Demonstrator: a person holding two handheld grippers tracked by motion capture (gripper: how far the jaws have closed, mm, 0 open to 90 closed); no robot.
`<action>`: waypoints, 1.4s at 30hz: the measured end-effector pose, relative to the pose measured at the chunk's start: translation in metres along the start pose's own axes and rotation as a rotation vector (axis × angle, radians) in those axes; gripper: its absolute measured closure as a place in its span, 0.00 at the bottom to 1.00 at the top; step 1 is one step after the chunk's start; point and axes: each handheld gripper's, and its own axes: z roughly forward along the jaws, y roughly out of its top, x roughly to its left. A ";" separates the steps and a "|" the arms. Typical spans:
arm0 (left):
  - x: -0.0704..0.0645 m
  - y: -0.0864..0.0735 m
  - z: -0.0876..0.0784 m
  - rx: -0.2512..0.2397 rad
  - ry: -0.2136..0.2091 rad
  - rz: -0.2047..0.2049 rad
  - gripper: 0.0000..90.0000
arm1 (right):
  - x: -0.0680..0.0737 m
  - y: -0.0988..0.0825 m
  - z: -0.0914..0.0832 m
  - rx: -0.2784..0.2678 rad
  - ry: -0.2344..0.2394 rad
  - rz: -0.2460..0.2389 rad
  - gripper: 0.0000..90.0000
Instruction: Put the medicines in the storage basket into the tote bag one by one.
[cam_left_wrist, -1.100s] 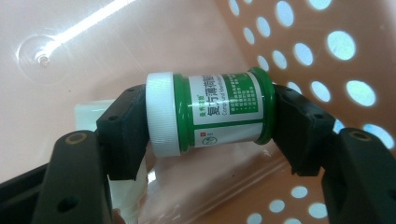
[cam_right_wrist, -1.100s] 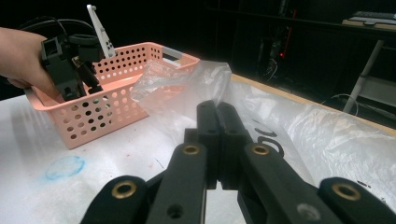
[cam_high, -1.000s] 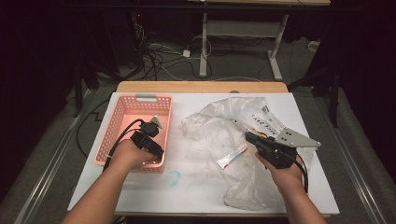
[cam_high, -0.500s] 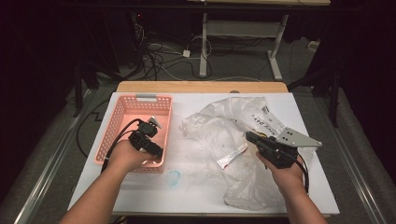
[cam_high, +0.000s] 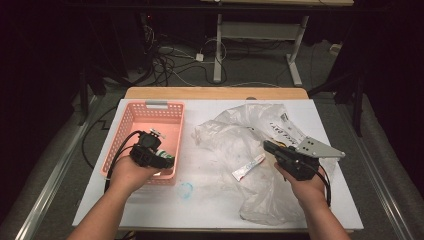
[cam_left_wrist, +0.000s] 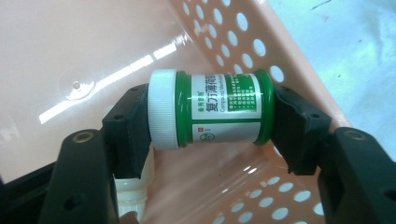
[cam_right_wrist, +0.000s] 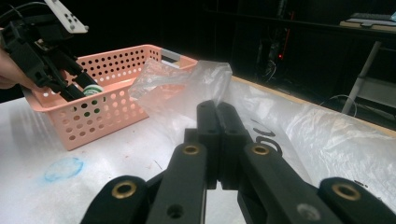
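A: Your left gripper (cam_left_wrist: 210, 154) pinches the green jar (cam_left_wrist: 210, 109) end to end, white cap against one jaw, long axis lying across the jaws, low inside the pink basket (cam_high: 131, 120).

B: And the label?

A: Chinese characters, too small to read. Your right gripper (cam_right_wrist: 218, 116) is pressed together, empty, over the plastic bag (cam_high: 260, 195).

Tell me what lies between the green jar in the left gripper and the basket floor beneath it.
Nothing visible blocks it. The left gripper holds the white-capped green jar sideways inside the pink perforated plastic basket, bare floor behind it. A white object sits low beside one jaw, off to the side.
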 end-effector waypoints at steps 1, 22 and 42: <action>-0.001 -0.002 -0.001 -0.012 0.001 0.001 0.39 | 0.000 0.000 0.000 0.001 0.000 -0.002 1.00; -0.009 -0.039 -0.014 -0.287 -0.009 -0.024 0.39 | 0.001 -0.001 0.001 0.002 -0.003 -0.012 1.00; -0.010 -0.059 -0.016 -0.416 0.013 -0.024 0.39 | 0.000 0.000 -0.001 -0.008 -0.006 -0.015 1.00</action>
